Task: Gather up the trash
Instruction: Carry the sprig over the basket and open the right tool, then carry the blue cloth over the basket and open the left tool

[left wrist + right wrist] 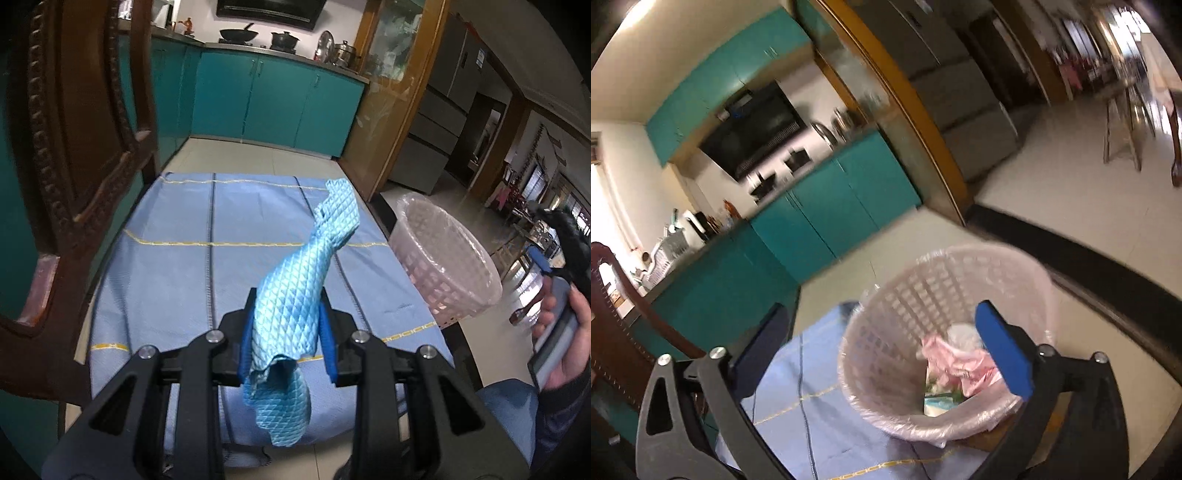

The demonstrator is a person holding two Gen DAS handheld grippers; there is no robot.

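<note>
1. Nearest us, the left gripper [286,332] has its jaws closed on a blue cloth [295,291], a limp, diamond-textured rag held above the tabletop [166,258].
2. We see the right gripper [882,354] with its jaws spread wide and empty, over the trash basket [886,332].
3. The basket, pale lattice plastic with a thin film liner, sits at the tabletop's right edge, holding crumpled pink and white scraps.
4. We judge the trailing cloth could snag the rim, tipping the light basket or dragging the liner.

Was home kitchen: teal cabinets [266,99], wok [237,34] on stove, range hood [753,129], fridge [448,107].
</note>
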